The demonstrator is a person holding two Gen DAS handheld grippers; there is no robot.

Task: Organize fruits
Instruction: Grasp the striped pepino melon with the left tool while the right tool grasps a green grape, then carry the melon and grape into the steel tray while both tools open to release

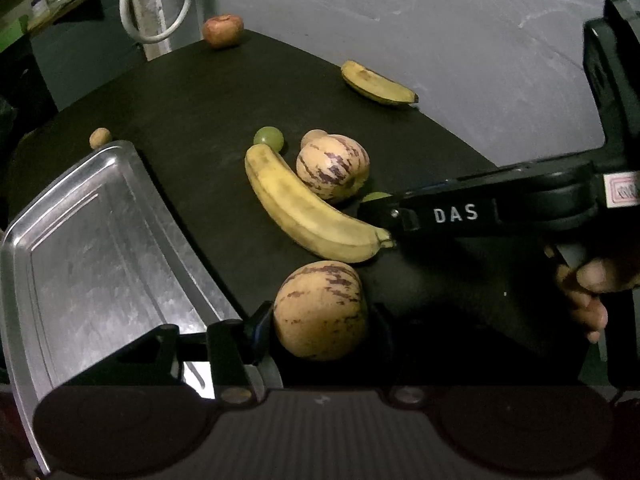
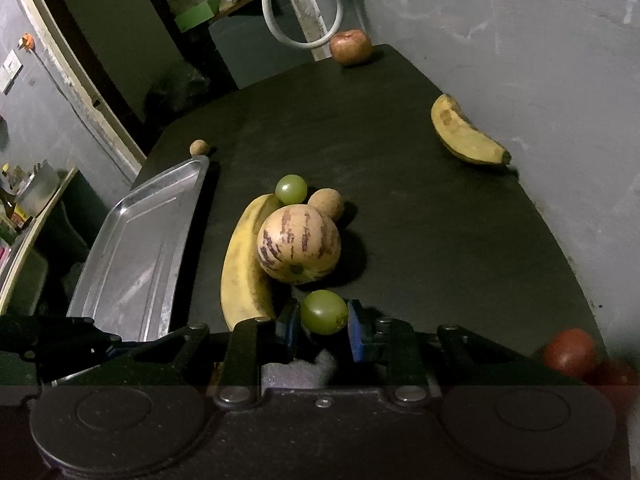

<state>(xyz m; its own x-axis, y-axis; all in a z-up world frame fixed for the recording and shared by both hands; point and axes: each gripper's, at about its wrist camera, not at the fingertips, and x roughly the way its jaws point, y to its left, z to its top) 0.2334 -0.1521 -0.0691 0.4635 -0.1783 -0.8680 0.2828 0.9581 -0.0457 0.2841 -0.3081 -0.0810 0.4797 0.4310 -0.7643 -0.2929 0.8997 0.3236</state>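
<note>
Dark worktop (image 2: 420, 216) with steel tray (image 1: 100, 248) at its left edge; fruits lie loose, none yet in the tray. Left tongs (image 1: 320, 316) are closed partway on a striped melon (image 1: 320, 310); right tongs (image 2: 323, 326) are pinched narrow on a green grape (image 2: 323, 312). Both loads are round, so lift straight, keep pressure light on the grape, and set each low into the tray.

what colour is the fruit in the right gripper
Pale green: a grape, seen best in the right wrist view.

Striped melon (image 1: 320, 310) beside banana (image 1: 308, 210)
</note>
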